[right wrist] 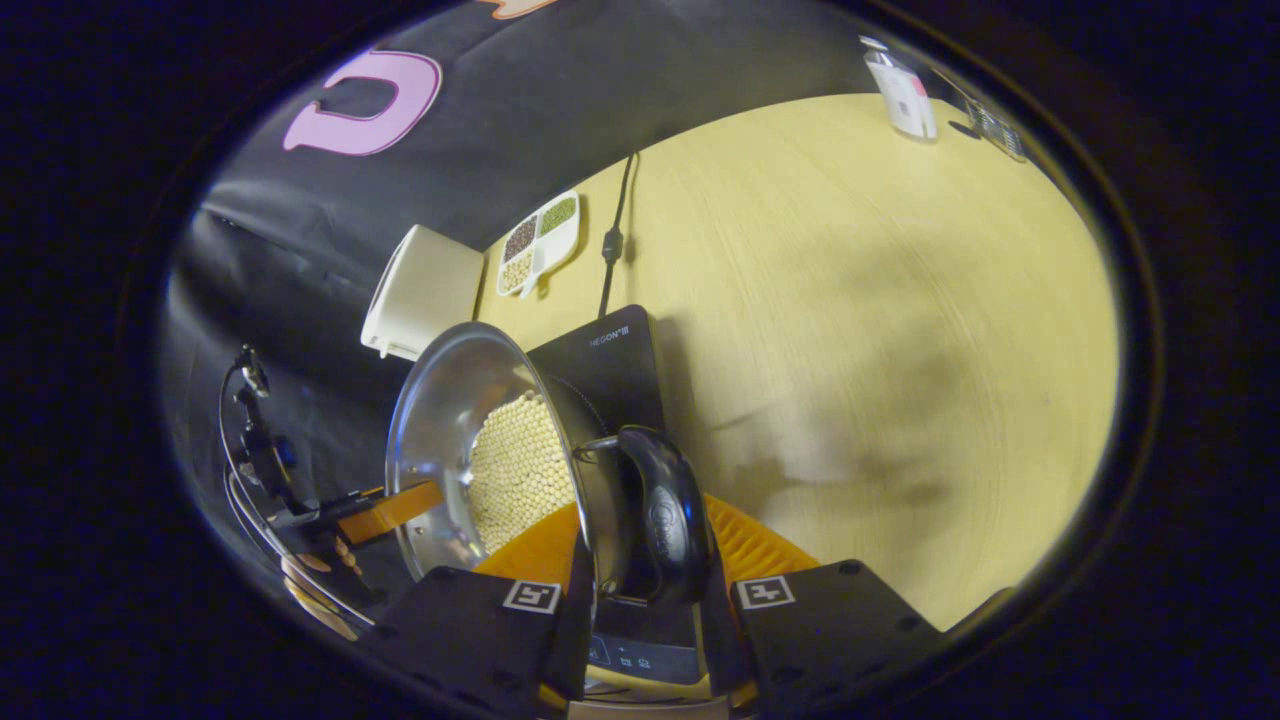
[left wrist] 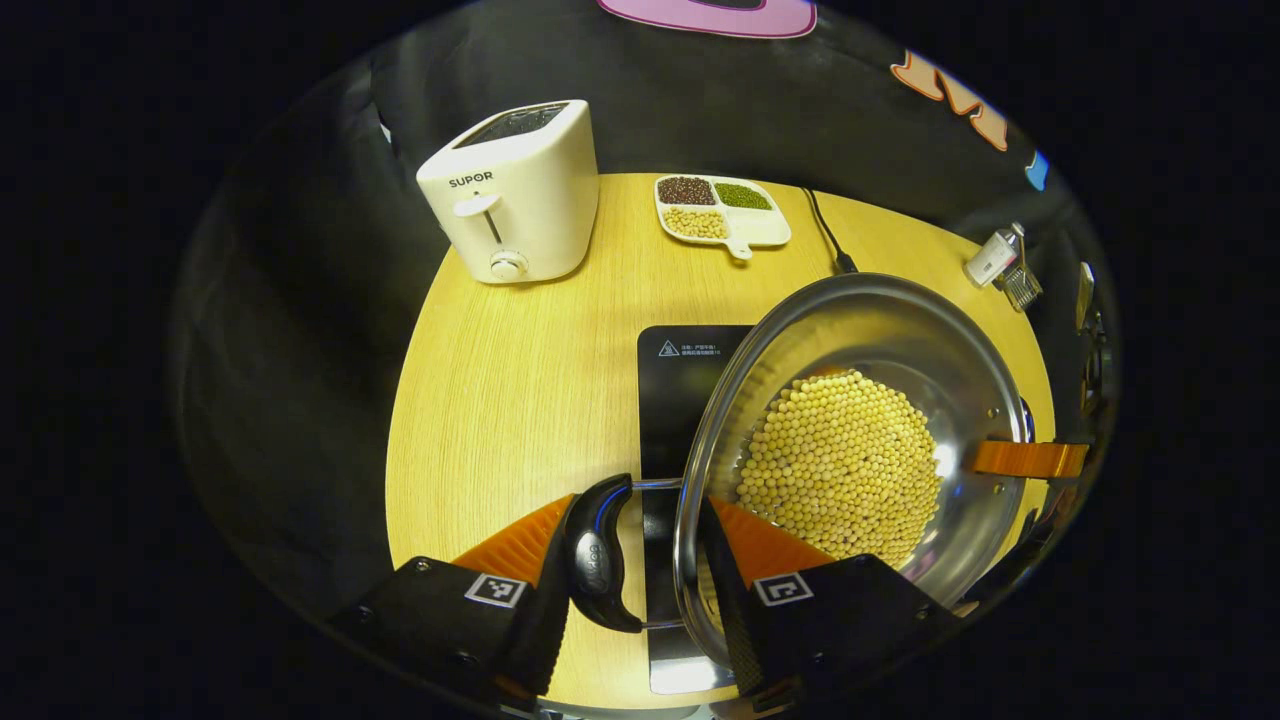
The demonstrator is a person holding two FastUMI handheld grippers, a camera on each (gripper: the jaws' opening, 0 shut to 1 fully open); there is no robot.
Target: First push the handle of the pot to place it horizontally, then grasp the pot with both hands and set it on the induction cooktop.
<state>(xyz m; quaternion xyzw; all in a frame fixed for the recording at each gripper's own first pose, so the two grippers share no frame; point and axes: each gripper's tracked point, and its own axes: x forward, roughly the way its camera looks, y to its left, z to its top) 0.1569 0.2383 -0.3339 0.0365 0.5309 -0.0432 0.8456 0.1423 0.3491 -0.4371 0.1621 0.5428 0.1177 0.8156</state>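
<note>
Now both fingers clamped on black side handles (left wrist: 600,555) of steel bean-filled pot (left wrist: 850,440); lower level onto black induction cooktop (left wrist: 685,385).

pot (left wrist: 860,450): over the induction cooktop (left wrist: 685,390), toward the table's (left wrist: 500,400) near edge; whether it touches the cooktop can't be told
beans (left wrist: 840,465): in the pot
pot handles: one side handle (left wrist: 600,555) between the left gripper's (left wrist: 645,560) fingers, opposite handle (right wrist: 665,515) between the right gripper's (right wrist: 645,550) fingers
toaster (left wrist: 515,190): far-left corner of table
divided dish (left wrist: 720,210): far edge, right of toaster, behind cooktop
cord (left wrist: 825,230): runs from far edge toward cooktop
small bottle (left wrist: 990,257): far-right edge of table
</note>
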